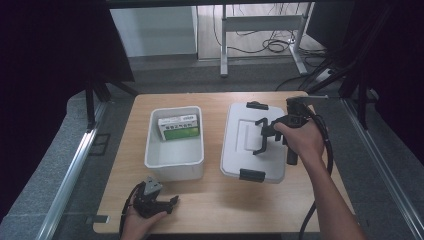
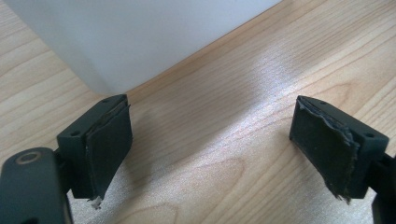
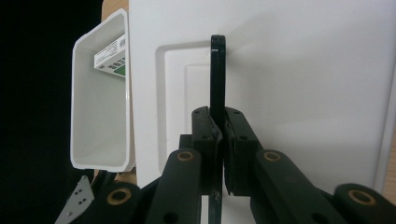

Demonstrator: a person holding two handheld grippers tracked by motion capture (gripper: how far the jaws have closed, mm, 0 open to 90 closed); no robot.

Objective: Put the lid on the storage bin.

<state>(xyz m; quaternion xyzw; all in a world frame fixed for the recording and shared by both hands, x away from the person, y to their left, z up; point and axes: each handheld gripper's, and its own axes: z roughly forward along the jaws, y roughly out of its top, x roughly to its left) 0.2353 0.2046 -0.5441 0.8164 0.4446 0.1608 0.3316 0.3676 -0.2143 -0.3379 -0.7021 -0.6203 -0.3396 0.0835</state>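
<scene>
Two grippers were in play. Right gripper (image 1: 264, 136) was held above the white lid (image 1: 240, 145), right forearm angled in from the near right, hand wrapped round the handle; its jaws were clamped on the lid's black handle (image 3: 217, 79), probably the centre one. Lid lay right of the open white bin (image 1: 175, 159) holding a green-and-white box (image 1: 179, 127). Left gripper (image 1: 167, 205) rested on the table (image 1: 225, 205) near the bin, palm up, jaws apart.

Smooth white plastic lid (image 1: 240, 137) and bin (image 1: 175, 155) on matt wood-grain table (image 1: 215, 200).
</scene>
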